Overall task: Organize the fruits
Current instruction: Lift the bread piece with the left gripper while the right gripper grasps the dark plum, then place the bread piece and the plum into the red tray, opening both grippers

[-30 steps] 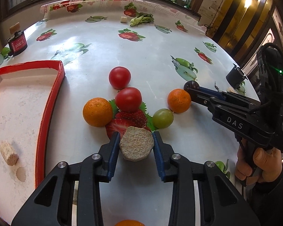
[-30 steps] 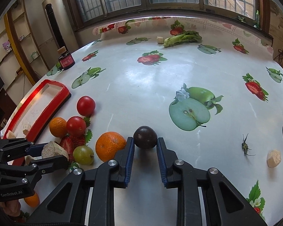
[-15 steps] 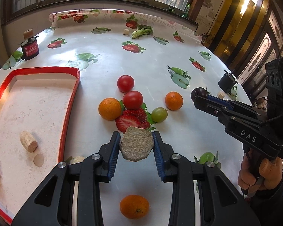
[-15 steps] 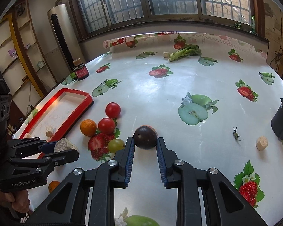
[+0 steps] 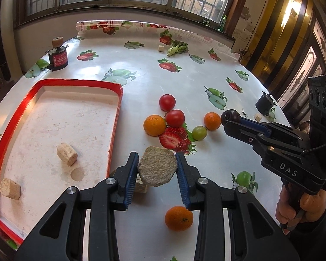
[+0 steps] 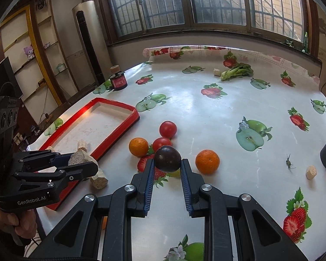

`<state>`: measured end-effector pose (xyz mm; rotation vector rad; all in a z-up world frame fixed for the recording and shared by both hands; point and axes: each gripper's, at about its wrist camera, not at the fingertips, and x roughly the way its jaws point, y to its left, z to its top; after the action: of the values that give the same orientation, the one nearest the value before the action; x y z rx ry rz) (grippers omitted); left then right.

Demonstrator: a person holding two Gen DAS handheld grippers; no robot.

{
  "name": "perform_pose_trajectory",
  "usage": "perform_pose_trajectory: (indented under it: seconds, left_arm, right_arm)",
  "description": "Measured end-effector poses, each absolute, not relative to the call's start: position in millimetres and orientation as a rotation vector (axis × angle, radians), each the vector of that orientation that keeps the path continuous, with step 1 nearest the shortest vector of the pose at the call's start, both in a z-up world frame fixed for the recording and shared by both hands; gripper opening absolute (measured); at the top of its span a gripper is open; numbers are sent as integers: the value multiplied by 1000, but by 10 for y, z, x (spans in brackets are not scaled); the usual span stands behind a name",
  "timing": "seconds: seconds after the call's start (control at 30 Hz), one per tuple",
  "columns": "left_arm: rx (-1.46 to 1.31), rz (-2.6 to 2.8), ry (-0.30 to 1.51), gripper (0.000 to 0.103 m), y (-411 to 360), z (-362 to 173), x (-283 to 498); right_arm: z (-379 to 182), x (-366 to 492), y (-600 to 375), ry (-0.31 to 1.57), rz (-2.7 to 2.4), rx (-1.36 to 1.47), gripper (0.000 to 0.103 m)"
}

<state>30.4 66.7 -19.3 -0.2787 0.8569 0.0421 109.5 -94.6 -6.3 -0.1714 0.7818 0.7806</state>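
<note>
Two grippers are up over the table [image 5: 141, 69], and each one has something in it. The left gripper [image 5: 157, 167] pinches a rough, pale chunk [image 5: 157, 166] between its blue pads. The right gripper [image 6: 167, 165] pinches a dark round plum [image 6: 167, 158] at its tips, held in the air above the fruit pile.

On the table near the red tray [image 5: 116, 117] lie two tomatoes [image 5: 174, 118], oranges [image 5: 154, 125], and a green grape [image 5: 199, 133]. One more orange [image 5: 178, 215] sits alone, close under the left gripper. The tray holds only two small pale chunks [image 5: 67, 154] — no fruit yet.

The plum looks smooth and shiny, so it may slip. It is round too, so it could roll once let go. Best to hold it across its fat middle, as now, and squeeze softly — it can bruise. The tomatoes look soft and thin-skinned, so they need a gentle pinch at the widest part. The oranges look firmer and bumpy, easier to grip. The grape is small and slick, the hardest one to catch. The pale chunk looks light and dry, with a rough face that grips well.
</note>
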Motion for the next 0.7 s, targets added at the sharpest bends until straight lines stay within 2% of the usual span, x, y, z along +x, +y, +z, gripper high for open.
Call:
perform_pose_trajectory:
  seconds: [0.7]
  left_arm:
    - [-321, 124, 827, 32, 1098, -145, -12]
  right_arm:
    - [-3, 843, -488, 765, 864, -225, 24]
